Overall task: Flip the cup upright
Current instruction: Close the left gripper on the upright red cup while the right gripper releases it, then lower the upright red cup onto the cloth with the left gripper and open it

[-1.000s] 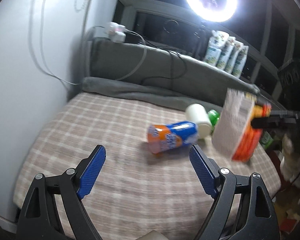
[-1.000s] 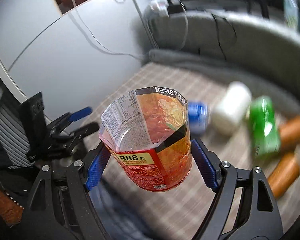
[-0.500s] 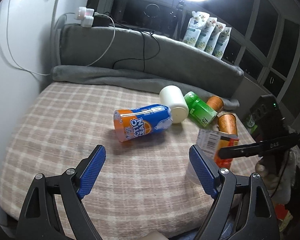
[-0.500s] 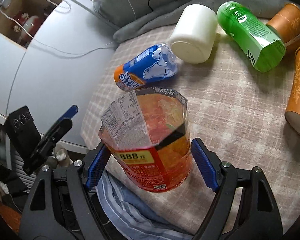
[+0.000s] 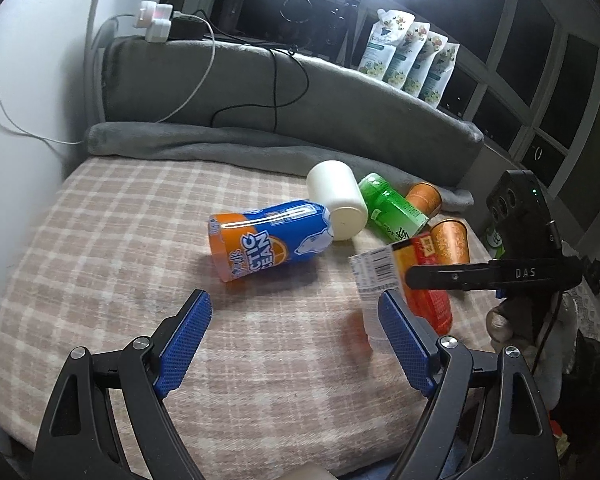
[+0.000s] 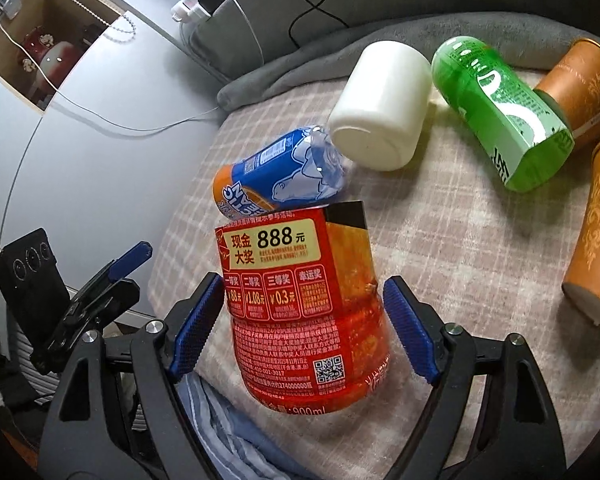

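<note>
A red cut-bottle cup point(image 6: 300, 304) with a yellow "888" label stands upright near the front edge of the checked blanket point(image 6: 452, 248). My right gripper point(image 6: 304, 328) straddles it; the blue pads point(image 6: 198, 322) stand a little apart from its sides, so the jaws look open. In the left wrist view the same cup point(image 5: 412, 280) stands at the right with the right gripper's black finger point(image 5: 492, 276) across it. My left gripper point(image 5: 296, 344) is open and empty above the blanket, in front of a blue-and-orange cup point(image 5: 268, 244) that lies on its side.
Lying on the blanket behind: a white cup point(image 6: 380, 104), a green cup point(image 6: 504, 112) and two orange cups point(image 6: 592, 232). A grey padded ledge point(image 5: 292, 92) with cables runs along the back. A white wall point(image 6: 80, 128) is at the left.
The red cup has gone from open-end-toward-camera in the right gripper to standing upright on the blanket, and the right jaws have spread off it. The left gripper stayed open.
</note>
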